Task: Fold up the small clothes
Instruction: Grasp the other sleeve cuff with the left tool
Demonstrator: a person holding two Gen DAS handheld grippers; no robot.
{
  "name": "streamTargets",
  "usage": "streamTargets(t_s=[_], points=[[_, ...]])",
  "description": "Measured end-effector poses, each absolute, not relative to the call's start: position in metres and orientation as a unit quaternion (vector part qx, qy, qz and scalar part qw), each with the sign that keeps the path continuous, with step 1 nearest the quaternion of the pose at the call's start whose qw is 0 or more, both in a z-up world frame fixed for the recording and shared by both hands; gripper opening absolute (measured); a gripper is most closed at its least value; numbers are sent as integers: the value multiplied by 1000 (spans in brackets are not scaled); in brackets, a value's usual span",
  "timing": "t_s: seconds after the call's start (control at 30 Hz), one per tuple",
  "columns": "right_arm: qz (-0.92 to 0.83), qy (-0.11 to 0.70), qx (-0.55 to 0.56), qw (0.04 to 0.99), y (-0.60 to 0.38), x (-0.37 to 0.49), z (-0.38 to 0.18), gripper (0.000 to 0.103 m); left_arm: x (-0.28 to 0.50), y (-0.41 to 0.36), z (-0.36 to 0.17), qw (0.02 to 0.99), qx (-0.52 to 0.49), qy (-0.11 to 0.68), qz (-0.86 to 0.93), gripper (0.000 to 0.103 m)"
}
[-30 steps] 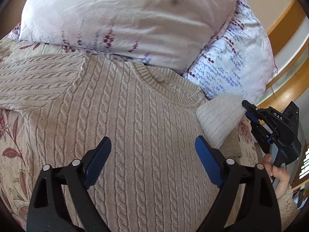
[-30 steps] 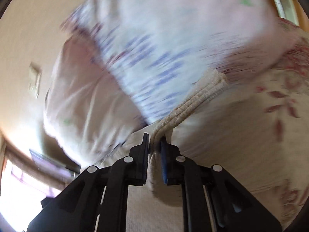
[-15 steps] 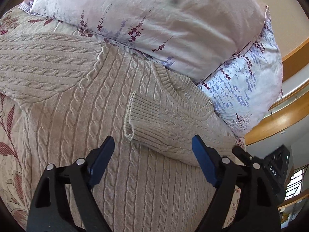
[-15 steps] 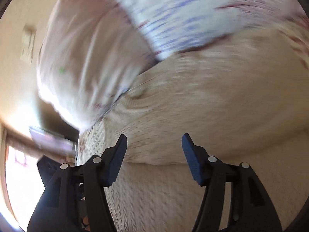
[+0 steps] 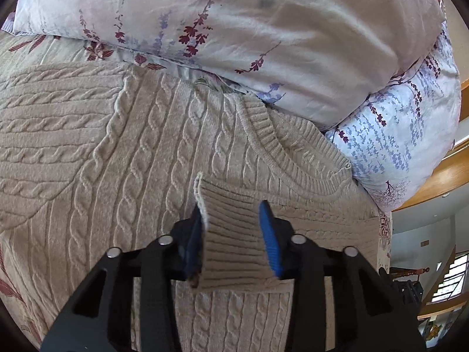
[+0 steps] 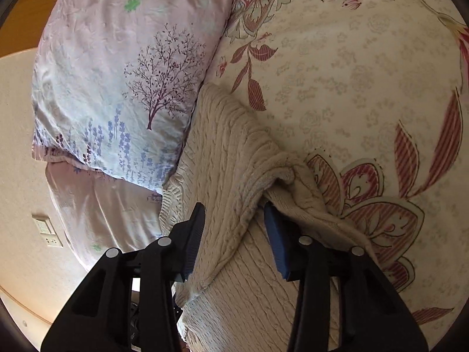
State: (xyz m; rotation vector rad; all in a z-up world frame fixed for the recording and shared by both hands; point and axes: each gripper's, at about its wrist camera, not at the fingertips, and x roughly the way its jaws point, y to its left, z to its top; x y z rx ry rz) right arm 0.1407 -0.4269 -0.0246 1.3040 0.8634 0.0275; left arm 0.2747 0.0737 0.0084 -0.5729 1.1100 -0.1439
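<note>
— Left wrist view first: how far along are you?

— My left hand-held gripper is closing around the ribbed cuff of the sleeve I have laid across the chest of the cream cable-knit sweater. The sweater lies flat on the bed, collar near the pillows. The other sleeve is spread out sideways, so that fold is left, I judge

— Room to move?

— Pillows crowd the collar side; the knit ahead is open

— And the right wrist view?

— My right hand-held gripper is closing too, with a bunched ridge of the sweater's folded edge between its jaws; whether the pads press yet I cannot tell. A pillow hems the left, while the floral bedspread on the right lies free
</note>
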Motion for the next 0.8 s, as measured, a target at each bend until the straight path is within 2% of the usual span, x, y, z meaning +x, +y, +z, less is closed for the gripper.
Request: streamTargets(t_s=[0.03, 0.13, 0.17, 0.2, 0.23, 0.43, 0.7, 0.8], points=[[11, 385, 588, 711, -427, 141, -24, 42, 277, 75, 6, 805, -272, 522, -71, 16], [6, 378, 591, 712, -427, 143, -24, 33, 284, 76, 4, 800, -275, 527, -81, 9], [4, 379, 589, 713, -428, 145, -26, 27, 286, 74, 5, 801, -269, 528, -85, 8], [2, 381, 589, 713, -429, 146, -27, 15, 288, 72, 7, 804, -261, 526, -90, 7], [2, 378, 589, 714, -429, 148, -28, 11, 290, 72, 11, 808, -254, 523, -95, 7], [15, 337, 550, 763, -424, 141, 2, 9, 300, 72, 46, 846, -218, 473, -116, 6], [-21, 407, 487, 772, -411, 149, -15, 9, 307, 82, 16, 840, -183, 507, -63, 7], [-27, 422, 452, 786, -407, 150, -6, 13, 304, 82, 13, 842, -177, 507, -59, 11]])
